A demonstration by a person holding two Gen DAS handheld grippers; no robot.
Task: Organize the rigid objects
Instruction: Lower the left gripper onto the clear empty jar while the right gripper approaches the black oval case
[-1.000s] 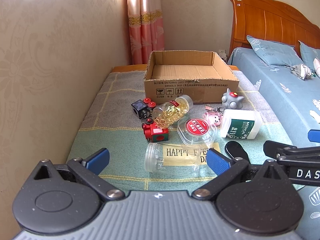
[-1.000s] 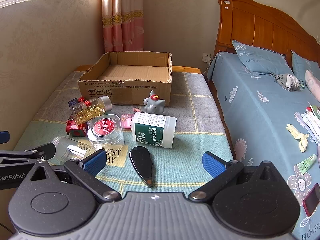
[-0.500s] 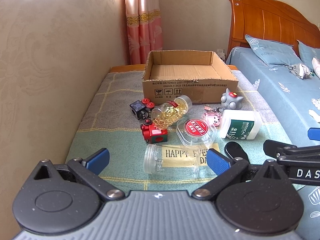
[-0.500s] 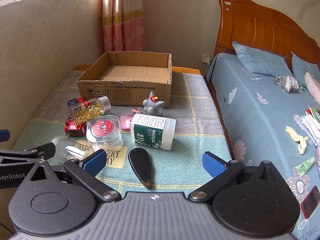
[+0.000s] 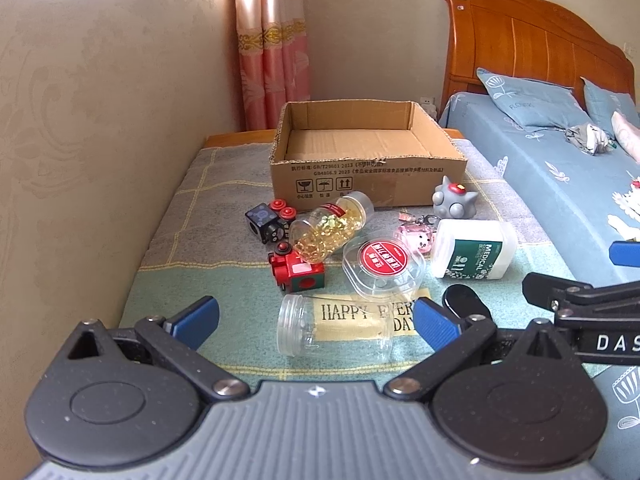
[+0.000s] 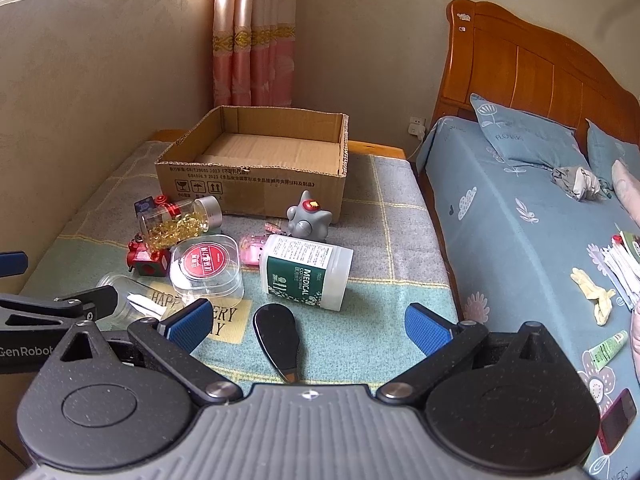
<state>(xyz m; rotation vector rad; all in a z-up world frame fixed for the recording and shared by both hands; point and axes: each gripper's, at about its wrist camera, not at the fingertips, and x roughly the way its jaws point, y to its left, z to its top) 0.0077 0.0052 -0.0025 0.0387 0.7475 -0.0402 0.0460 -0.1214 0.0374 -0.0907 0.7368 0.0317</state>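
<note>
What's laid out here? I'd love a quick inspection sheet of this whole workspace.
Surface: checked blanket over a bench.
Job's things: empty cardboard box; capsule bottle, clear jar, cotton tub on their sides; red-lidded container; toy blocks; grey figure; black case.
Clutter: pink keychain.
Grippers: left gripper, right gripper open, holding nothing.
Cables: nothing seen.
Surroundings: bed, curtain.

Cardboard box [image 5: 368, 176] interior unobstructed from above; direct path to it blocked by clustered capsule bottle [image 5: 330, 227], round container [image 5: 382, 266], clear jar [image 5: 334, 330]; surface [image 6: 384, 216] right of box unobstructed.
</note>
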